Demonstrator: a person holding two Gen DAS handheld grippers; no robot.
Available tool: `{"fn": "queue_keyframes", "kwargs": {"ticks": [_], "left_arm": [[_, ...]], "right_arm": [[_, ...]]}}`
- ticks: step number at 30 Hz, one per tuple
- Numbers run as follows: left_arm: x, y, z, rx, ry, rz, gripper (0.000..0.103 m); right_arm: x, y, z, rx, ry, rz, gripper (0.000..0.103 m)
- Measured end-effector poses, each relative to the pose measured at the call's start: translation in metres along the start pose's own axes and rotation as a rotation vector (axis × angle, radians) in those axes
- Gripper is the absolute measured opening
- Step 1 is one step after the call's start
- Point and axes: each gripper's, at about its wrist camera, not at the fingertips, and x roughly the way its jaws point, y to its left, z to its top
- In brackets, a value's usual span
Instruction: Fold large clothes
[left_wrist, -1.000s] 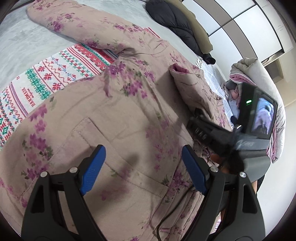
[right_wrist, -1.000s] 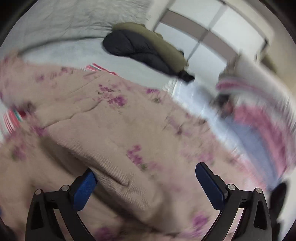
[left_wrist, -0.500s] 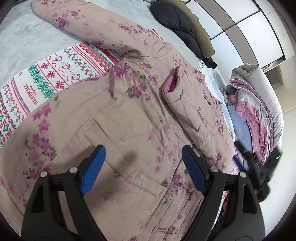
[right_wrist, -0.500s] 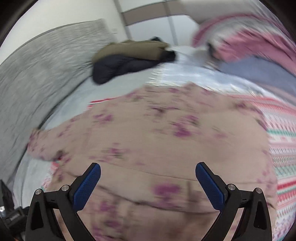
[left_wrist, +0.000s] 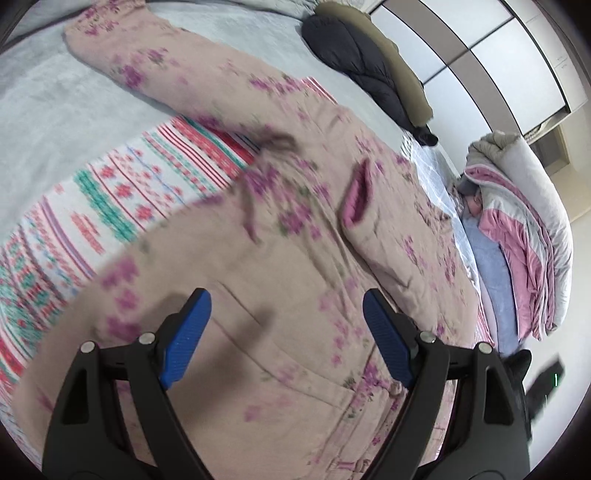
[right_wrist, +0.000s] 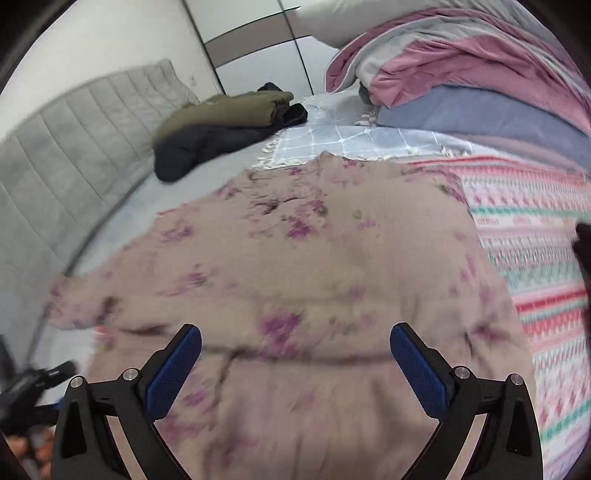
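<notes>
A large beige padded jacket with purple flowers (left_wrist: 288, 258) lies spread on the bed. One sleeve is folded across its front, its pink cuff opening (left_wrist: 356, 197) facing up; the other sleeve (left_wrist: 155, 70) stretches away at the far left. My left gripper (left_wrist: 286, 325) is open and empty, hovering over the jacket's lower front near a pocket. The jacket also fills the right wrist view (right_wrist: 314, 277). My right gripper (right_wrist: 295, 365) is open and empty above it.
A pink, white and green patterned blanket (left_wrist: 110, 192) lies under the jacket, also in the right wrist view (right_wrist: 535, 258). A dark and olive coat pile (left_wrist: 373, 74) lies at the far end. Folded pink and grey quilts (left_wrist: 517, 221) are stacked at the right. A padded grey headboard (right_wrist: 74, 147) borders the bed.
The right gripper let the sleeve go and swung away off the jacket's right side. The sleeve now lies folded across the front. The left gripper shifted slightly.
</notes>
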Motion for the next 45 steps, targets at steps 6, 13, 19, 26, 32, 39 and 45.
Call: {"fn": "queue_keyframes", "kwargs": {"ticks": [6,13,19,26,32,39,45], "left_arm": [[-0.030,0.041,0.034,0.014,-0.074,0.049,0.084],[-0.054,0.161,0.135,-0.183,-0.199,0.204,0.084],[-0.013,0.232,0.207,-0.317,-0.178,0.223,0.084],[0.031,0.231,0.239,-0.244,-0.303,0.310,0.075],[0.037,0.222,0.253,-0.265,-0.358,0.280,0.017],[-0.019,0.174,0.245,-0.199,-0.535,0.211,0.007],[-0.080,0.061,0.225,0.019,-0.696,0.122,0.003]], "right_arm": [[-0.035,-0.017,-0.055,0.118,0.147,0.074,0.103],[-0.039,-0.049,-0.071,0.195,0.100,0.001,0.103],[-0.041,-0.062,-0.074,0.268,0.090,-0.005,0.103],[-0.037,-0.042,-0.077,0.199,0.092,0.004,0.103],[-0.029,-0.053,-0.079,0.250,0.116,0.011,0.103],[-0.039,-0.066,-0.076,0.286,0.091,0.030,0.103],[-0.047,-0.077,-0.075,0.342,0.087,0.097,0.103]]}}
